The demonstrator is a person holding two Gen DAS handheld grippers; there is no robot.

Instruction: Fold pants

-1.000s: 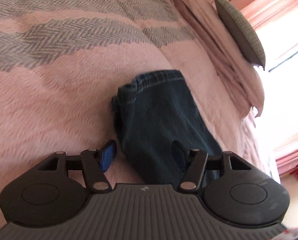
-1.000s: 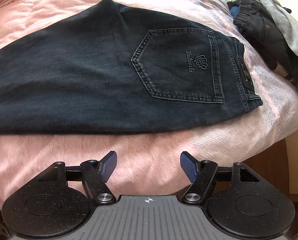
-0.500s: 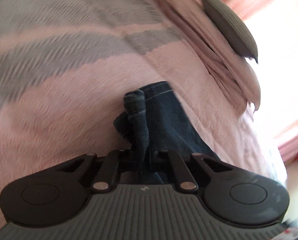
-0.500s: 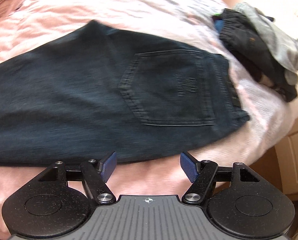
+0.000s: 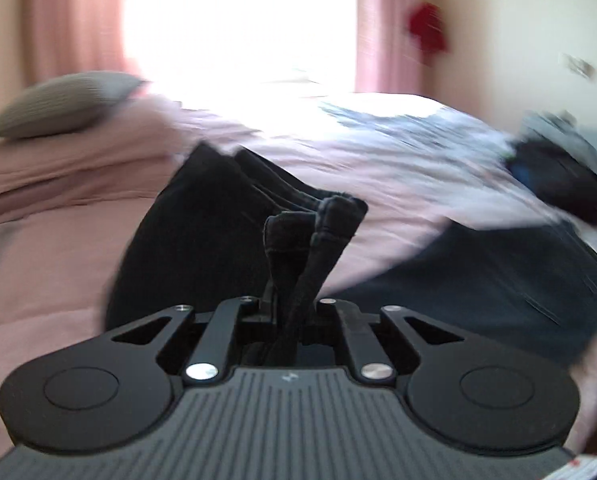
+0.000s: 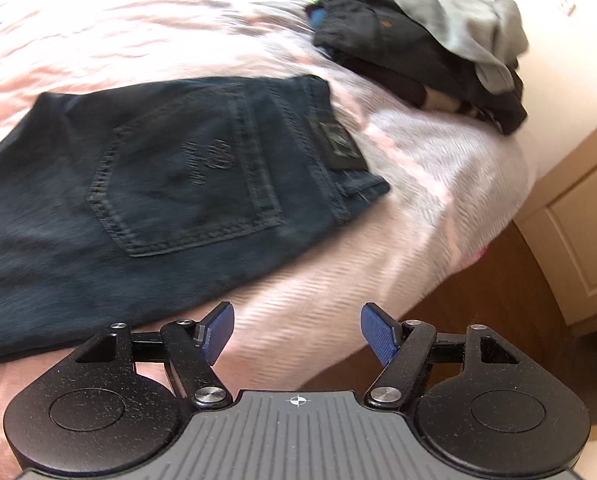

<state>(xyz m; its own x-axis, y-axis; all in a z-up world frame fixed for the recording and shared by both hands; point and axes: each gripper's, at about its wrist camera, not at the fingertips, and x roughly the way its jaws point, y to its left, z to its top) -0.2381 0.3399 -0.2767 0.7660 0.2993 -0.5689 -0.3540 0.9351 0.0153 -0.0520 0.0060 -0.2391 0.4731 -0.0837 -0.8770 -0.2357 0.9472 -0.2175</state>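
On a pink bedspread [image 6: 438, 184], we are folding one pair of dark denim jeans [image 6: 146, 200]. Our left gripper [image 5: 288, 312] is pinching the bunched leg hems of the jeans [image 5: 318, 228] between fingers pressed tight together, the cloth rising straight ahead of it in a dark ridge. Only the left wrist view is showing this grip, along with a bright window [image 5: 238, 32] framed by two pink curtains [image 5: 70, 20], one grey pillow [image 5: 62, 104] up and to the left of the gripper, and a blurred red ornament [image 5: 428, 34] on the wall; the whole view is smeared with motion.

Our right gripper [image 6: 296, 336] is standing spread wide, its two blue pads [image 6: 218, 334] holding nothing and hovering over the bedspread at the bed's edge. Only this view is giving us the seat of the jeans lying flat ahead and to the left of the gripper: one back pocket [image 6: 190, 176] with stitched lettering, and one dark waistband patch [image 6: 340, 144]. Farther ahead and to the right, one heap of dark and grey clothes [image 6: 418, 40] is sitting on the bedspread, apart from the jeans. To the right of the gripper we are seeing wood floor [image 6: 478, 292] and pale cabinet doors [image 6: 578, 220].
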